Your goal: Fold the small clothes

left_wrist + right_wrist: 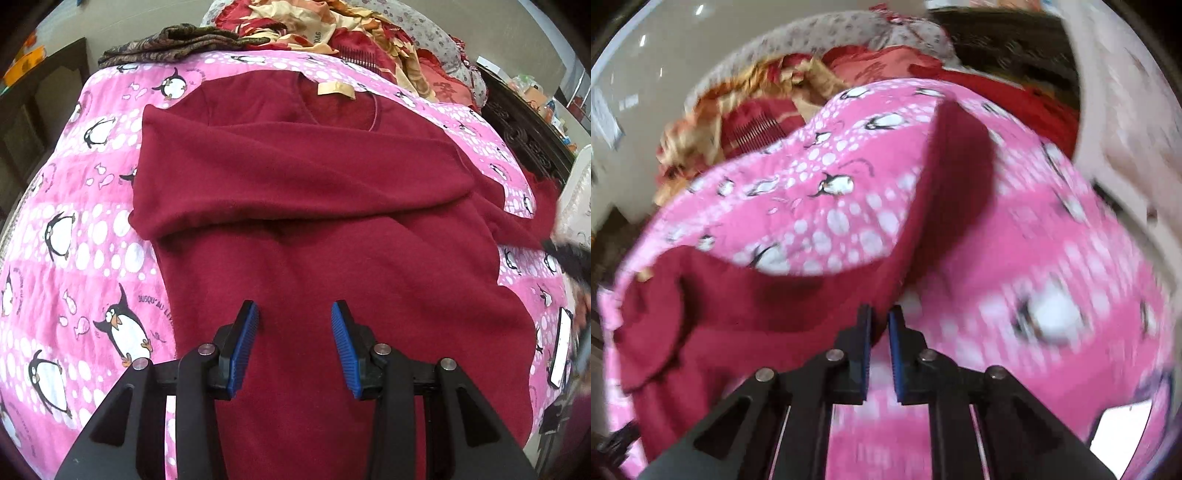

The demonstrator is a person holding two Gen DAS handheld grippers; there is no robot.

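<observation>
A dark red sweater point(314, 206) lies flat on a pink penguin-print blanket point(74, 236), neck label toward the far side. One sleeve is folded across its chest. My left gripper point(294, 314) is open and empty, hovering over the sweater's lower body. In the right wrist view, my right gripper point(880, 314) is shut on the sweater's other sleeve point(945, 192), which stretches away over the blanket point(1034, 277). The view is motion-blurred. The right gripper also shows blurred at the right edge of the left wrist view point(569, 258).
A pile of red and cream clothes point(332, 33) and a dark patterned cloth point(170, 44) lie at the blanket's far edge. Dark wooden furniture point(524, 129) stands to the right. A white phone-like object point(561, 347) lies at the right.
</observation>
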